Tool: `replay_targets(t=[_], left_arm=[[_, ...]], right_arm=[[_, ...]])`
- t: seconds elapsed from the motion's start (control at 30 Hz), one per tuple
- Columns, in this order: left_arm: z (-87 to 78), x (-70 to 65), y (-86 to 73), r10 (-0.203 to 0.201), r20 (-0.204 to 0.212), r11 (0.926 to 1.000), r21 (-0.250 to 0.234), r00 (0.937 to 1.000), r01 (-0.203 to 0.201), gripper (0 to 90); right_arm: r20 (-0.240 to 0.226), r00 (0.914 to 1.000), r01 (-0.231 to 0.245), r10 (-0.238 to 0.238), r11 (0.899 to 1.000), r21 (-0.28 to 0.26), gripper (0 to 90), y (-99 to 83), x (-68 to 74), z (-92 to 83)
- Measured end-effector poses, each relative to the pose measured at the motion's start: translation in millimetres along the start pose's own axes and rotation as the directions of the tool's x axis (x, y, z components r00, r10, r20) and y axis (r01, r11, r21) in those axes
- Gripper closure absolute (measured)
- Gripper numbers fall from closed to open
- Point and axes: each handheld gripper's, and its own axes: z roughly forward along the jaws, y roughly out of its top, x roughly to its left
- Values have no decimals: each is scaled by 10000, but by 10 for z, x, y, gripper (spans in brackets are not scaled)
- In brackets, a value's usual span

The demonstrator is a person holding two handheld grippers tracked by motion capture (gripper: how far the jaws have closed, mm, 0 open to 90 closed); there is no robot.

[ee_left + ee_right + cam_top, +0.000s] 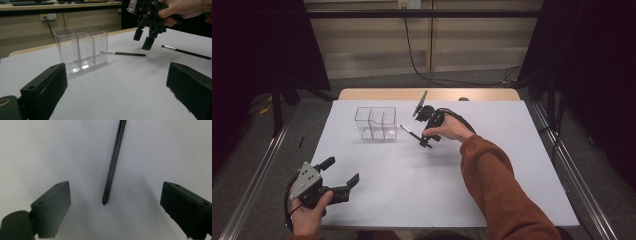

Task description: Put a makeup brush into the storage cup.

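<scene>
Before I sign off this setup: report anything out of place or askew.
Nothing is damaged or spilled. Two slim black makeup brushes lie loose on the white table beside the upright, empty clear plastic three-compartment organizer. The right gripper hovers open over one brush.

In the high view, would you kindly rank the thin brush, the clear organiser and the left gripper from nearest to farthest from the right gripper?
From the right gripper:
1. Thin brush, on the table just left of its jaws.
2. Clear organiser, farther left.
3. Left gripper, near the table's front left edge.
</scene>
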Motion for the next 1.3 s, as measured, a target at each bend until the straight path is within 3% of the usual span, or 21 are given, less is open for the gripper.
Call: replay_targets(t=[0.17, 0.3, 0.6, 0.87, 1.3], left_arm=[[-1, 1, -1, 7, 7, 10000, 11, 10000, -7, 33], [2, 0, -2, -11, 5, 10000, 9, 10000, 11, 33], [2, 1, -4, 1, 8, 10000, 24, 10000, -1, 33], [1, 2, -4, 51, 33, 10000, 41, 10000, -51, 33], [0, 4, -9, 75, 28, 9999, 98, 10000, -75, 33]], right_arm=[[-38, 10000, 60, -59, 9997, 218, 114, 6, 3, 62], [-208, 9998, 54, -47, 9994, 343, 218, 1, -16, 80], [7, 9998, 181, -182, 9981, 593, 367, 23, 10, 154], [-77, 10000, 54, -49, 9982, 590, 532, 37, 26, 200], [236, 9996, 129, -149, 9963, 848, 696, 47, 55, 223]])
